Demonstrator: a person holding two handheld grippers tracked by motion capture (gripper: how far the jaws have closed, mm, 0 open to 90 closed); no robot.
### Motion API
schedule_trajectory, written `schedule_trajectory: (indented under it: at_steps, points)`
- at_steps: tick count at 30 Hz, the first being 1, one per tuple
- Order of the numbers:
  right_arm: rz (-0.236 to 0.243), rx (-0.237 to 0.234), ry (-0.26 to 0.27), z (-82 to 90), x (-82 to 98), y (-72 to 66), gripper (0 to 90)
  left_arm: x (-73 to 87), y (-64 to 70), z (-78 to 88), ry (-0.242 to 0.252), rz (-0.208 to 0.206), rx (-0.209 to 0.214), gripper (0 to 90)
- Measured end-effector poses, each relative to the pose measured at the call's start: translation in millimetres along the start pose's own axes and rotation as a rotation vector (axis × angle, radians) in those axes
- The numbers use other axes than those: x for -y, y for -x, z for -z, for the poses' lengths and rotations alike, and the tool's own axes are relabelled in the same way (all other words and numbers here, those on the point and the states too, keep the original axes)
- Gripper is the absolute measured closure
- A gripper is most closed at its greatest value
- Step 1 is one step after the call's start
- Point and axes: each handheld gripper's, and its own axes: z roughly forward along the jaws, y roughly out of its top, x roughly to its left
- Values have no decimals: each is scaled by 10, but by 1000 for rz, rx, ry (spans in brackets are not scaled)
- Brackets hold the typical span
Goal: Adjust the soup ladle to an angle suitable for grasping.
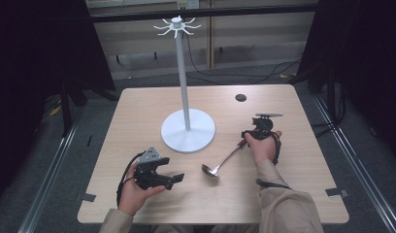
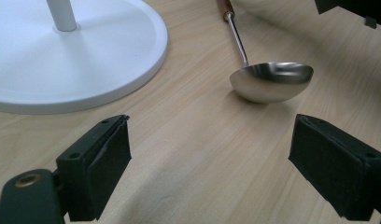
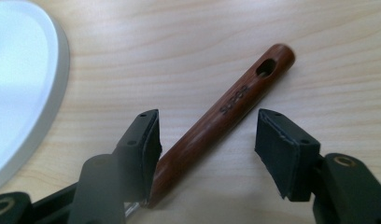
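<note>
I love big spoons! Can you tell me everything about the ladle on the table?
The ladle lies flat on the wooden table, right of the white stand's base. Its shiny metal bowl faces up and looks empty; a thin metal shaft joins a reddish-brown wooden handle with a hanging hole and small lettering. The right gripper has open jaws around the handle, not squeezing it.

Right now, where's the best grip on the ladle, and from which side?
Probably the wooden handle, from above, jaws straddling its width: it lies flat, straight and narrow. The right gripper already brackets it, open. The round steel bowl would likely slip.
</note>
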Motion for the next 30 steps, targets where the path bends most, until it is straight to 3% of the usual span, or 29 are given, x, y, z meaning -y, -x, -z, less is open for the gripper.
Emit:
schedule_trajectory:
  at_steps: [4, 7, 11, 16, 17, 22, 24, 25, 26, 27, 29, 30]
  points:
    - [-10, 44, -25, -51, 9, -85, 421, 5, -10, 4, 6, 14, 2, 122]
    - [28, 101, -72, -136, 10, -181, 451, 13, -21, 13, 11, 12, 2, 122]
    - [56, 124, -117, -146, -35, -223, 478, 8, -17, 21, 7, 10, -1, 123]
    - [116, 152, -135, -151, -49, -244, 604, 6, -18, 23, 16, 10, 4, 124]
    - [132, 144, -129, -153, -49, -253, 665, 8, -19, 23, 19, 14, 4, 123]
    - [139, 130, -139, -153, -58, -268, 743, 2, -21, 13, 8, 8, 3, 123]
    - [190, 126, -145, -156, -70, -271, 746, -5, -22, 5, 8, 1, 3, 123]
    - [190, 126, -145, -156, -70, -271, 746, -5, -22, 5, 8, 1, 3, 123]
    - [179, 84, -150, -153, -77, -237, 747, -7, -22, 5, 8, 5, 5, 123]
    - [179, 84, -150, -153, -77, -237, 747, -7, -24, 1, 14, 7, 12, 123]
    - [184, 34, -156, -136, -71, -214, 747, -8, -23, -7, 20, 12, 15, 123]
    - [179, -21, -118, -65, -56, -183, 747, -10, -25, -13, 17, 9, 15, 123]
